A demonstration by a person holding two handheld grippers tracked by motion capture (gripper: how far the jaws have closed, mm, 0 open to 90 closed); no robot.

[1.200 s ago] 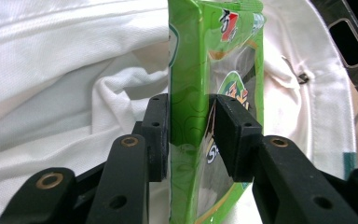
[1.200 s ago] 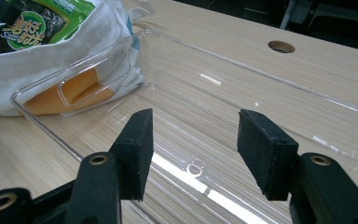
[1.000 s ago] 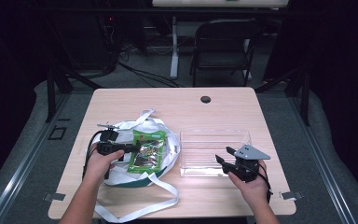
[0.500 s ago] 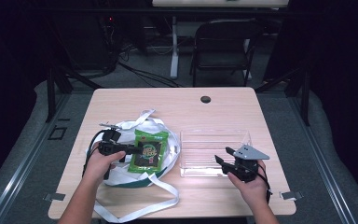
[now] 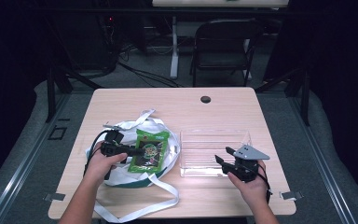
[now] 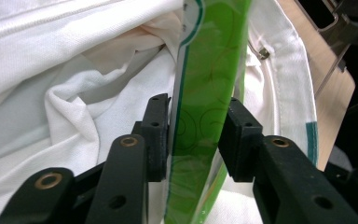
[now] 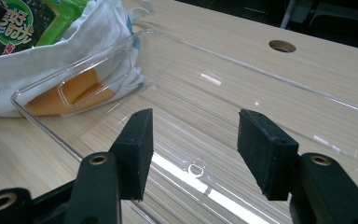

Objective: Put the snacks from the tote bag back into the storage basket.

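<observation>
Nearest, at the table's front edge: two forearms coming in from below. Left hand (image 5: 103,161) around the left gripper (image 5: 137,151), pointing right. Jaws closed on the edge of a green snack packet (image 5: 149,150), one jaw on each side of it, pressed against it in the left gripper view (image 6: 204,88). Packet lying on top of a white cloth bag (image 5: 121,175) with long white straps and a dark green band. Bag bunched up on the left half of the table (image 5: 177,105).

Right gripper (image 5: 223,157) in the right hand (image 5: 251,179), jaws wide apart, nothing between them, just above the near edge of a clear plastic tray (image 5: 214,140). Tray just beside the bag.

Farther back: a small round hole (image 5: 205,99) in the tabletop. Beyond the table, a dark folding chair (image 5: 223,46).
</observation>
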